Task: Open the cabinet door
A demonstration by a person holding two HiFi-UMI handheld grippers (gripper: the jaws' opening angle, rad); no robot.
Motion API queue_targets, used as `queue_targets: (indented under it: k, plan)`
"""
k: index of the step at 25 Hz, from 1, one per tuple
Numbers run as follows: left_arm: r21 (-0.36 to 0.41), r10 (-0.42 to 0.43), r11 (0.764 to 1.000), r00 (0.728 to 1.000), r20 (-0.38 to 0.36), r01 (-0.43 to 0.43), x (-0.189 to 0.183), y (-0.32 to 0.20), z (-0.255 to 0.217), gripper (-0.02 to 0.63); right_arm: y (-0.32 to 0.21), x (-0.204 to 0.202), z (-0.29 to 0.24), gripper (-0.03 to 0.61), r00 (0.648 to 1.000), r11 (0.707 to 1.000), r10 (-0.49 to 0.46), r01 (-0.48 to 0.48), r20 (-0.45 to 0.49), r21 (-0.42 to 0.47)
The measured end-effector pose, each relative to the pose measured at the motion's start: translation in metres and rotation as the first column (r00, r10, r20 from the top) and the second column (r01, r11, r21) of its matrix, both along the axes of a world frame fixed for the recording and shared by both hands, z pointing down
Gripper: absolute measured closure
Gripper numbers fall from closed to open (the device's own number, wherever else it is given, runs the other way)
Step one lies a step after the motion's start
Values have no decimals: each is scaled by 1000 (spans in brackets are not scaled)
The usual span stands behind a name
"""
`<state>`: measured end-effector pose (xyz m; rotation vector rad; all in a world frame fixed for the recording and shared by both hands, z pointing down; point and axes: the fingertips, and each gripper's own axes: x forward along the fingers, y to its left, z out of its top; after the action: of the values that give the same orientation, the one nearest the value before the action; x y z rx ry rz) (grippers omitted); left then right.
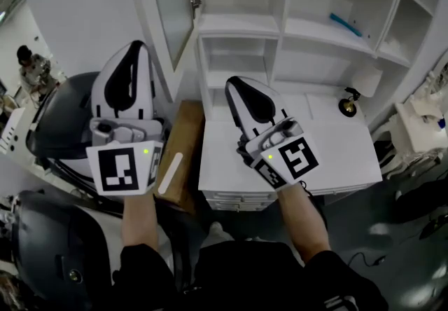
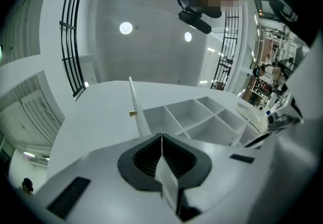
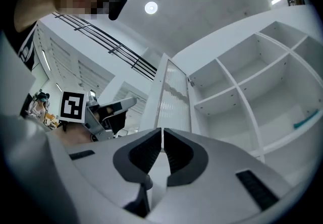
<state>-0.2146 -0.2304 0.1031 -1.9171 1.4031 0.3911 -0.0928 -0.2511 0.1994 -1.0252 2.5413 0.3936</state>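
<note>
We've got both forearms stretched out ahead of us, grippers tipped upward at the cabinet. The left gripper [image 1: 136, 49] has its jaws clenched on nothing, same deal with the right gripper [image 1: 236, 84]. The cabinet door [image 1: 171, 8] stands swung open, just left of the white shelves [image 1: 238, 24], clear of both grippers.

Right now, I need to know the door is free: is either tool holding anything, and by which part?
Nothing is held. Left tool and right tool are both shut on nothing, clear of the open door.
</note>
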Motion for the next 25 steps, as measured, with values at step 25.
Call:
queue_targets:
  k: [25]
  plan:
    - [-370, 168, 903, 972, -165, -219, 192, -6, 168, 595, 34, 184, 87, 545, 912, 900, 409, -400, 21, -174]
